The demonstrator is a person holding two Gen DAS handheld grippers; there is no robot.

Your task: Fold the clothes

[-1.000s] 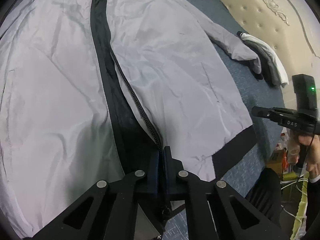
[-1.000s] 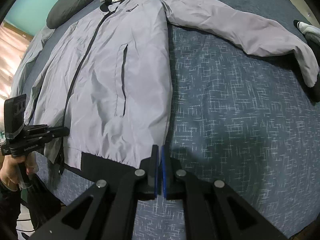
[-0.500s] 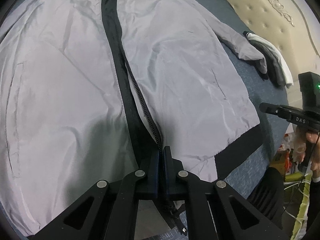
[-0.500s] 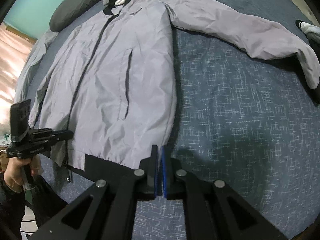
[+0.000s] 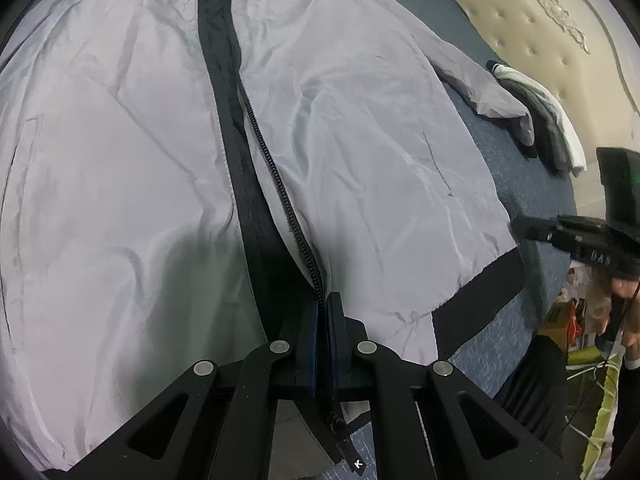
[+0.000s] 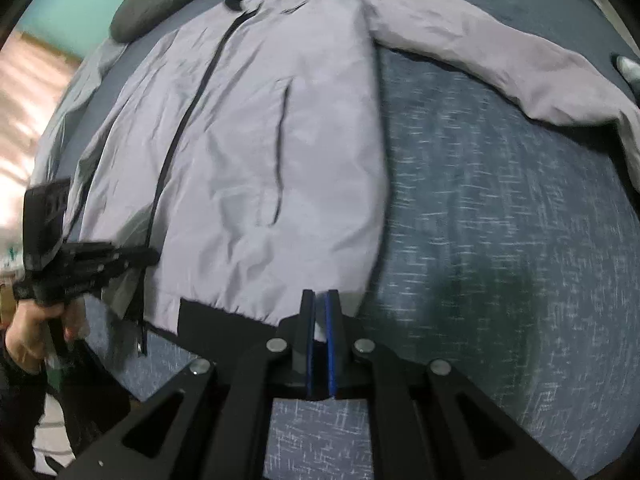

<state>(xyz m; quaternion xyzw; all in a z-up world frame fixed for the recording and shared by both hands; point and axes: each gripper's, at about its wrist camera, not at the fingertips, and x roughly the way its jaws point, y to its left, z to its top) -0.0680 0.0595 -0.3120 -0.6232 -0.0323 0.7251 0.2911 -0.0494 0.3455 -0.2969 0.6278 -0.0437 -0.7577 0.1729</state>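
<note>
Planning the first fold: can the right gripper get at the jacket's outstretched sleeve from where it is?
Probably yes. The right gripper sits at the jacket hem, jaws nearly together, and only bare blue bedspread lies between it and the sleeve. The jaws would need to open first.

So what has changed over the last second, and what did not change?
The left gripper moved leftward along the hem of the grey jacket, keeping its jaws shut at the zipper's bottom end. The right gripper moved in toward the hem's corner, jaws shut. The jacket remains spread flat, unfolded, on the blue bedspread.
</note>
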